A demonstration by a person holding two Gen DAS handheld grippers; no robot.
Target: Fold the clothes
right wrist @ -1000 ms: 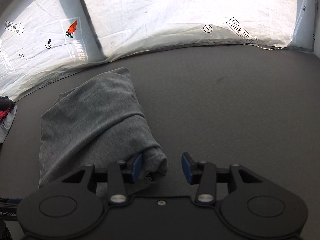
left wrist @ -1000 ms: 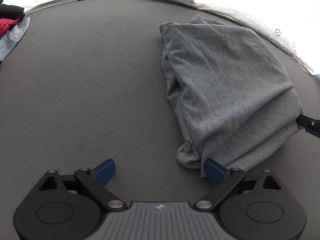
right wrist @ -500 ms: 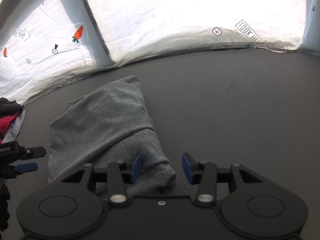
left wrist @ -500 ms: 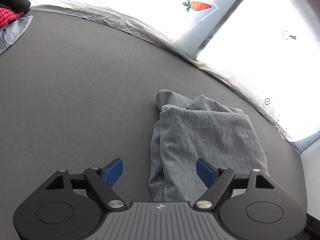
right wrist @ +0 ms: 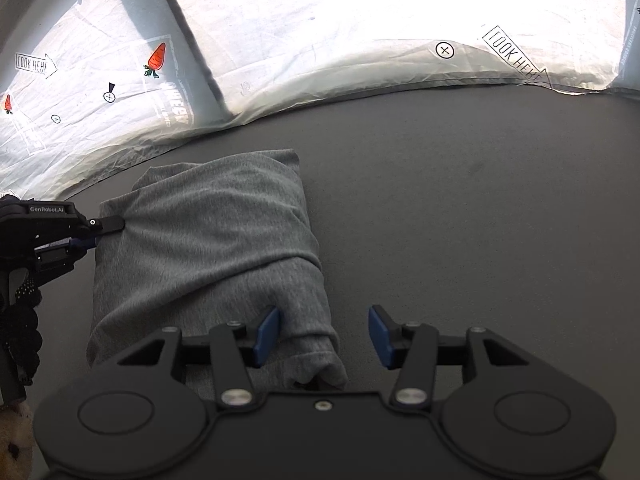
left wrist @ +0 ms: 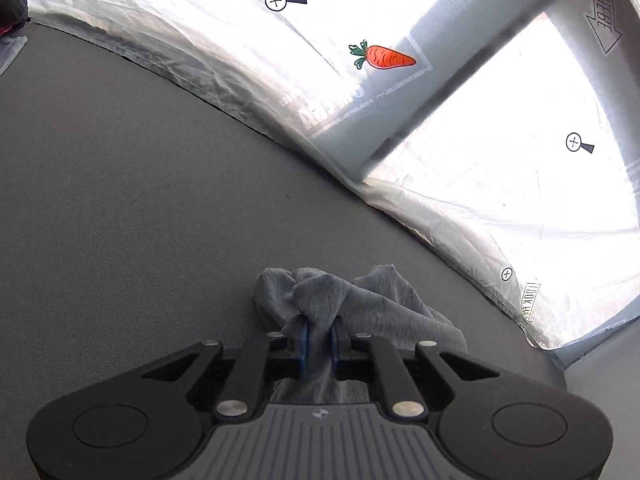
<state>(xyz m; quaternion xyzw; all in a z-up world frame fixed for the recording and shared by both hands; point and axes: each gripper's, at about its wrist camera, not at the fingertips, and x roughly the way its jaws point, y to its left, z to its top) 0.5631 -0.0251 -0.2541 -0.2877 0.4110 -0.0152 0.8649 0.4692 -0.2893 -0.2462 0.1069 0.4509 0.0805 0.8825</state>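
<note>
On the dark table lies the grey shirt; left gripper has just clamped onto its bunched far edge; right gripper, half open, straddles the near corner without pinching; next fold looks ready

Strong backlight blows out the white sheeting in both views; dark mat stays dim, sharp; fisheye bends edges, corners vignette black.
</note>
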